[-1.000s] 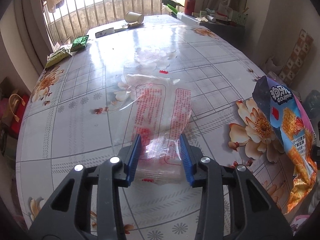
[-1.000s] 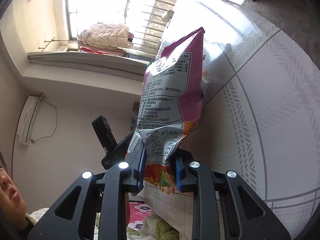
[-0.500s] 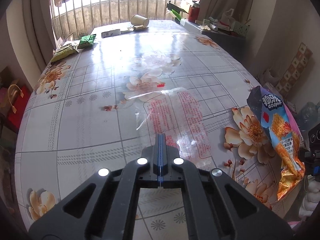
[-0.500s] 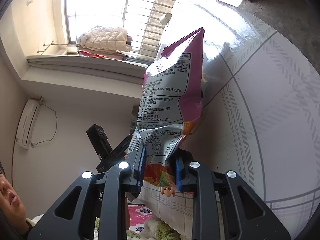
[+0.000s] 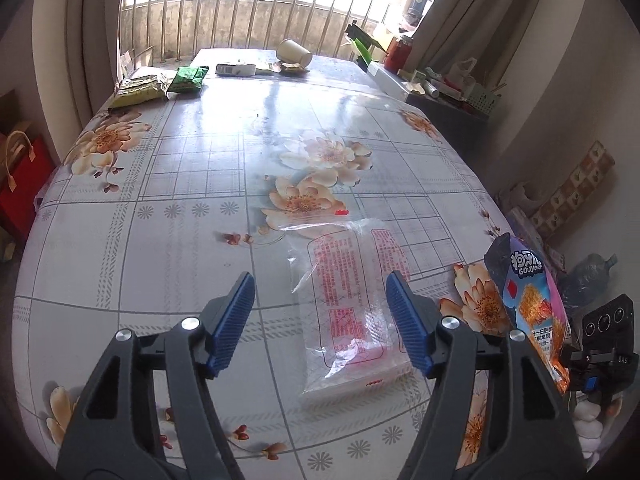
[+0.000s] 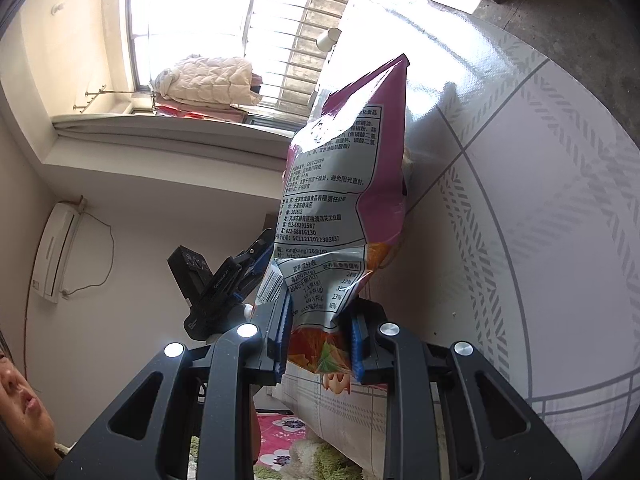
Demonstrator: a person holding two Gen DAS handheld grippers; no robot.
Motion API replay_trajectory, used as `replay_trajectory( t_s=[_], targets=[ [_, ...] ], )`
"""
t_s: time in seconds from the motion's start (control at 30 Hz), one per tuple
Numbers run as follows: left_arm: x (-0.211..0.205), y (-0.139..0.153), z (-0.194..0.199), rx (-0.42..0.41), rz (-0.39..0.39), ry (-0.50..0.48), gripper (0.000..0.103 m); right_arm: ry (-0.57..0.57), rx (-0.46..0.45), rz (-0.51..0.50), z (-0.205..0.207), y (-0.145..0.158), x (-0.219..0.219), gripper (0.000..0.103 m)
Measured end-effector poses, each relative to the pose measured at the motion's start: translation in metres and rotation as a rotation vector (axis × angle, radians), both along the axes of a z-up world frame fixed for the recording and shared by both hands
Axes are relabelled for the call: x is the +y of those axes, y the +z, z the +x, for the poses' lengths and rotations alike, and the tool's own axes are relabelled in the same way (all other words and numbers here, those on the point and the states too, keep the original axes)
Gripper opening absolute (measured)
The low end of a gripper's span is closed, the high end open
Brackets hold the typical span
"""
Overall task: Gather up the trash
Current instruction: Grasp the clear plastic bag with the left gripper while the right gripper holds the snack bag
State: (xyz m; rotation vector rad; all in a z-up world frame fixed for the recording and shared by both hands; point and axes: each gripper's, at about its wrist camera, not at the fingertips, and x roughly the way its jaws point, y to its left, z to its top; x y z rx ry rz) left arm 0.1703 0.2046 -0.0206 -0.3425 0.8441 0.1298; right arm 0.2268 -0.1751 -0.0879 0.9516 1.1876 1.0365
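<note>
A clear plastic wrapper with red print (image 5: pixel 352 300) lies flat on the floral table (image 5: pixel 180 208). My left gripper (image 5: pixel 320 320) is open and empty above the table, with the wrapper's near end under its right finger. My right gripper (image 6: pixel 320 344) is shut on a pink snack bag (image 6: pixel 344 216) and holds it upright at the table's right edge. The bag also shows in the left wrist view (image 5: pixel 528 300), with the right gripper (image 5: pixel 600 352) beneath it. The left gripper shows in the right wrist view (image 6: pixel 224 284) behind the bag.
At the table's far end lie a yellow-green packet (image 5: pixel 140 90), a green packet (image 5: pixel 188 78), a small box (image 5: pixel 235 69), a tipped paper cup (image 5: pixel 294 53) and a brown wrapper (image 5: pixel 294 68). A cluttered shelf (image 5: pixel 440 88) stands to the right. A red bag (image 5: pixel 20 176) sits left of the table.
My left gripper closed on the clear wrapper, then opened wide and let it go flat on the table. It has risen and drawn back. The right gripper still holds the snack bag.
</note>
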Motion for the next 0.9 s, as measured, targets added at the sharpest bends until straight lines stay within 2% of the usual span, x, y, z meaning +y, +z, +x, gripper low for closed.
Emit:
replay_trajectory(
  t_s=[0.07,0.13,0.27,0.3,0.43,0.5,0.53,0.67,0.8,0.9],
  targets=[
    [0.007,-0.004,0.015,0.026,-0.029,0.003,0.071,-0.002,0.001,0.002,0.0,0.0,0.0,0.023],
    [0.012,-0.011,0.031,0.06,-0.062,0.006,0.072,-0.005,0.002,0.004,0.0,-0.001,0.001,0.023],
    [0.003,-0.024,0.053,0.103,-0.049,-0.02,0.072,-0.007,0.004,0.007,-0.001,0.0,0.002,0.023],
    [-0.003,-0.026,0.056,0.106,-0.025,-0.028,0.072,-0.007,0.003,0.007,-0.001,0.0,0.002,0.023],
    [-0.03,-0.032,0.061,0.109,0.16,-0.054,0.072,-0.006,0.004,0.01,-0.001,0.0,0.003,0.023],
    [-0.04,-0.035,0.06,0.108,0.231,-0.057,0.069,-0.005,0.004,0.013,0.001,-0.001,0.002,0.023],
    [-0.042,-0.034,0.059,0.096,0.239,-0.063,0.066,-0.005,0.003,0.014,0.001,-0.001,0.002,0.023],
    [-0.042,-0.031,0.056,0.089,0.234,-0.052,0.053,-0.006,-0.001,0.018,0.001,-0.003,0.001,0.023],
    [-0.039,-0.031,0.056,0.092,0.227,-0.046,0.048,-0.007,-0.004,0.02,0.0,-0.003,0.001,0.023],
    [-0.041,-0.03,0.053,0.087,0.235,-0.049,0.039,-0.007,-0.005,0.019,0.001,-0.003,0.001,0.023]
  ],
)
